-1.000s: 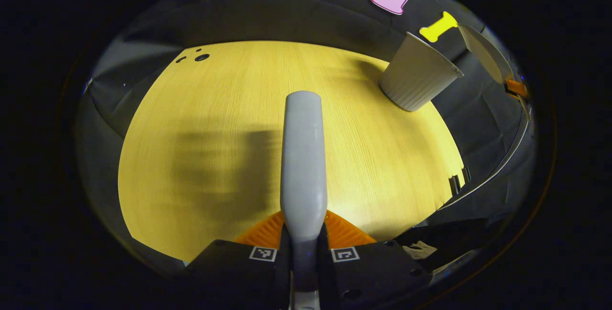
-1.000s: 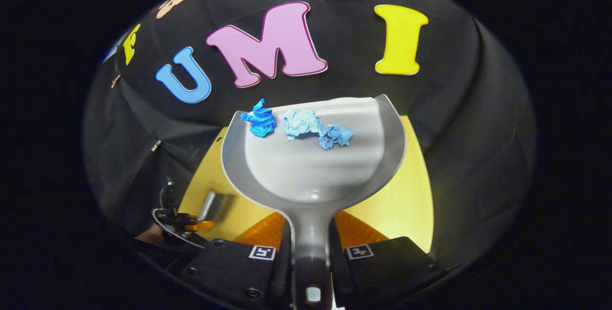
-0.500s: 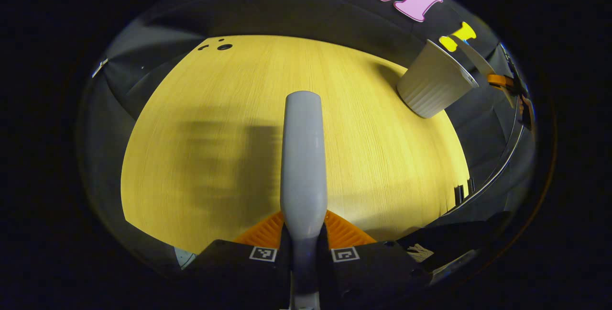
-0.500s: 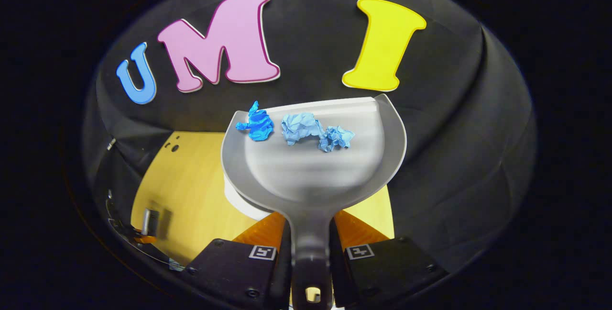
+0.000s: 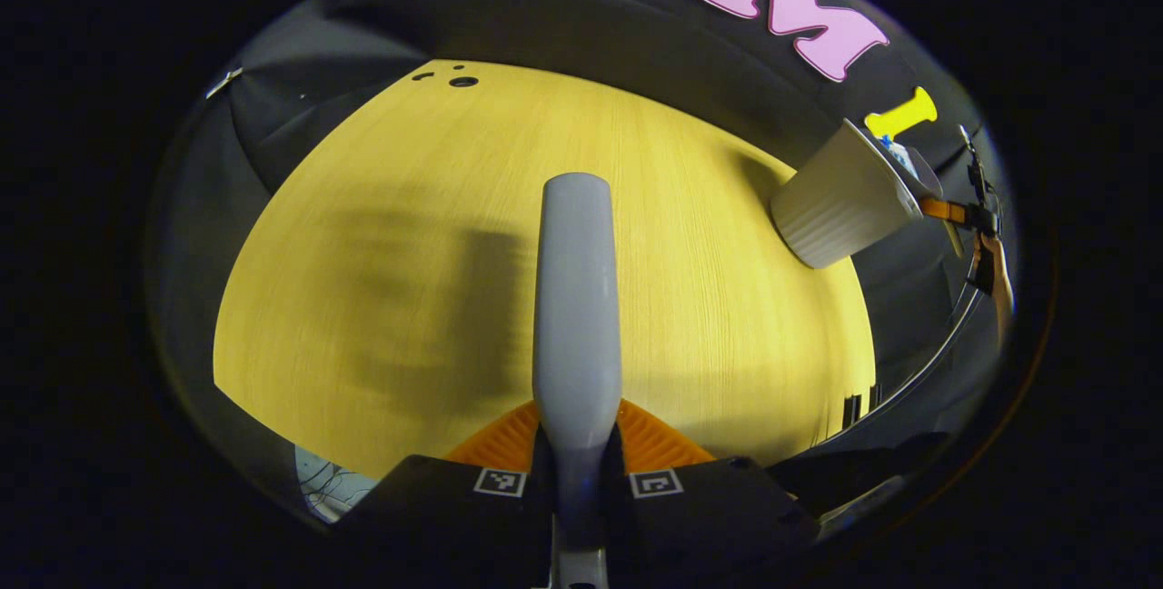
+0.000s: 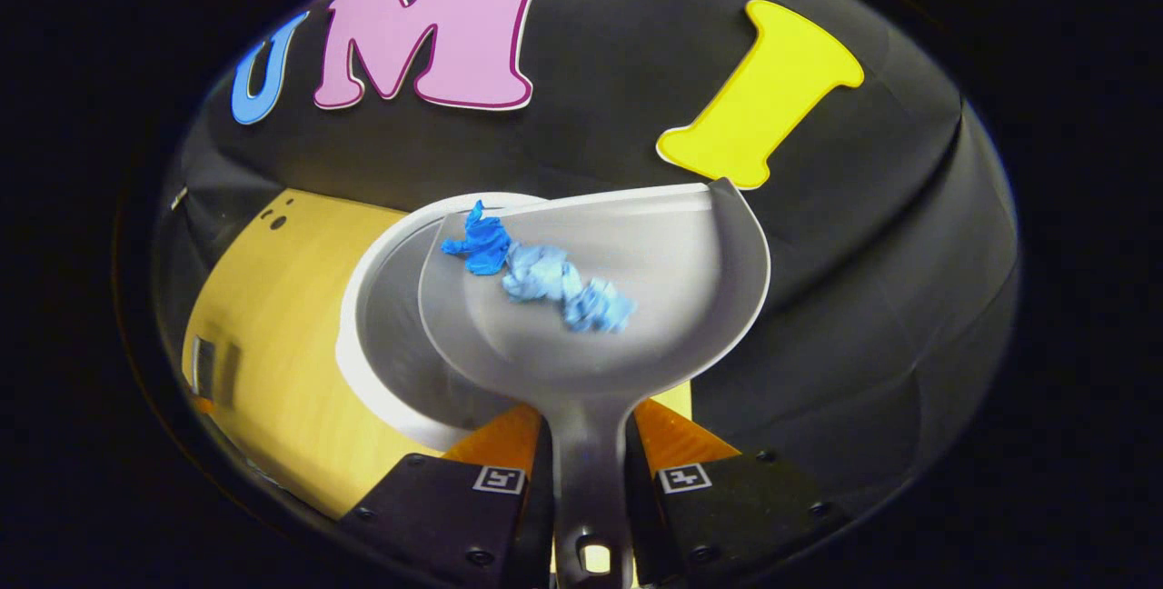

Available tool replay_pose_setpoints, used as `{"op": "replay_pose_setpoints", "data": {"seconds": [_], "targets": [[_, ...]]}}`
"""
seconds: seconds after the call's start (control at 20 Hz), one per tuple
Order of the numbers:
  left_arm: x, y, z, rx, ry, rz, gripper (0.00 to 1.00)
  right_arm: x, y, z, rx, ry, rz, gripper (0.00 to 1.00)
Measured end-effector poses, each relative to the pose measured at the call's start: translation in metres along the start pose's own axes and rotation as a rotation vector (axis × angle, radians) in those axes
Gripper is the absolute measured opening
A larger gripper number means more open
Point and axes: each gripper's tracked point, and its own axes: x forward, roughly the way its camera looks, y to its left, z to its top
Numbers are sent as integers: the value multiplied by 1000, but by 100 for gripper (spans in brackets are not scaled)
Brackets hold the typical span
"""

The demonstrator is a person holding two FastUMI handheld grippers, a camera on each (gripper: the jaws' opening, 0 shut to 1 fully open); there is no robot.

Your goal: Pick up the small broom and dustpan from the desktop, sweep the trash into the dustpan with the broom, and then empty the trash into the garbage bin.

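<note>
My right claw is clamped on the dustpan by its handle, pan tipped over the garbage bin mouth. The crumpled paper scraps look feather-light and loose, so I judge they'll slide off the slick, stiff plastic easily. My left claw grips the broom handle above the worktop, bin far right.
</note>
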Motion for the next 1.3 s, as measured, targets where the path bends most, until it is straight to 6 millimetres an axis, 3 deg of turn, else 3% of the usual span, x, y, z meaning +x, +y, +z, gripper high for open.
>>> {"op": "replay_pose_setpoints", "data": {"seconds": [0.2,0.5,0.75,0.9,1.0,1.15,1.2,1.3], "targets": [[5,3,-1,-68,-2,-11,27,8,-9,4,-206,-13,-95,39],[1,16,-10,-107,-5,2,27,3,-9,19,-502,-68,-187,39],[-6,22,-8,-136,-24,-5,27,-14,-23,23,-643,-84,-252,38],[-4,26,-10,-147,-24,-8,31,-29,-29,33,-836,-112,-327,38],[-2,28,-13,-149,-17,-6,27,-40,-39,36,-976,-137,-373,38],[-1,28,-14,-155,-15,-16,27,-62,-52,39,-1018,-139,-372,38],[0,28,-13,-153,-15,-18,31,-63,-56,42,-1022,-127,-375,38],[0,29,-12,-143,-14,-20,27,-58,-50,44,-1051,-122,-386,38]]}}
